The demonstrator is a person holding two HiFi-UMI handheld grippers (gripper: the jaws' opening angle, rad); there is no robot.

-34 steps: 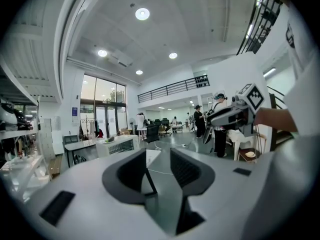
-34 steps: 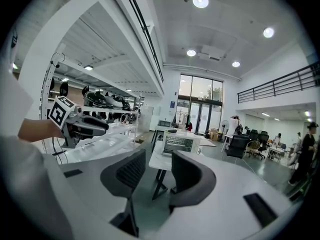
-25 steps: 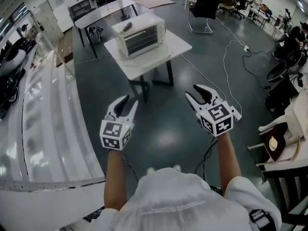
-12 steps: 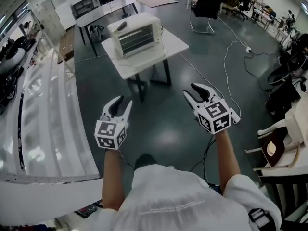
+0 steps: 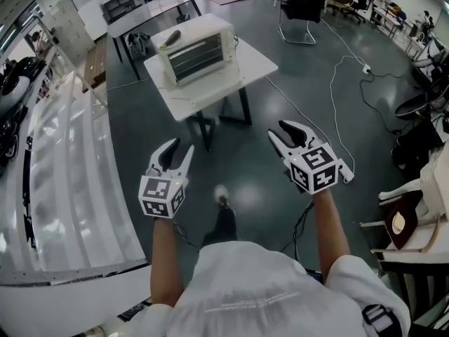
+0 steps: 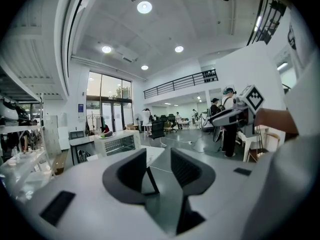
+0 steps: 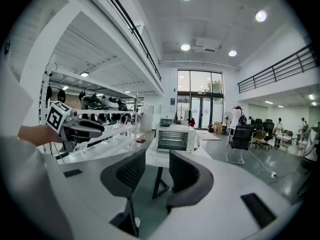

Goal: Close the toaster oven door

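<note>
Moved since earlier: one shoe (image 5: 222, 195) has swung forward over the floor at 6 o'clock of the desk (image 5: 235, 76), so the person has stepped nearer, while both hands have kept their carry out in front.
Left tongs: the left tongs (image 5: 181, 149) stand with jaws apart and nothing between them. The jaws have just been easing a touch wider, and they point to 12 o'clock, well short of the desk.
Right tongs: the right tongs (image 5: 283, 133) are likewise spread and empty, well apart from the left pair.
Toaster oven: the toaster oven (image 5: 198, 48) stands on the white desk toward its 10 o'clock end, at about 11 o'clock from the tongs, with its front turned to the person. A dark object (image 5: 173, 37) lies on its roof.
Door: the door (image 5: 196, 58) is too far off to tell how far it stands open, and no handle can be made out.
Handling, judged: the door is probably glass in a thin metal frame, stiff and light, swinging on a hinge along its bottom edge. The pane would be smooth enough for pads to slip on.
Where to take hold: the bar or lip at the door's free edge looks best, pinched or nudged upward, rather than pressing on the glass.
Risk: the oven body looks light and may skid on the smooth desk, so the spare tongs could steady its top.
Step in hand: this looks like the approach, with the closing not yet begun.
</note>
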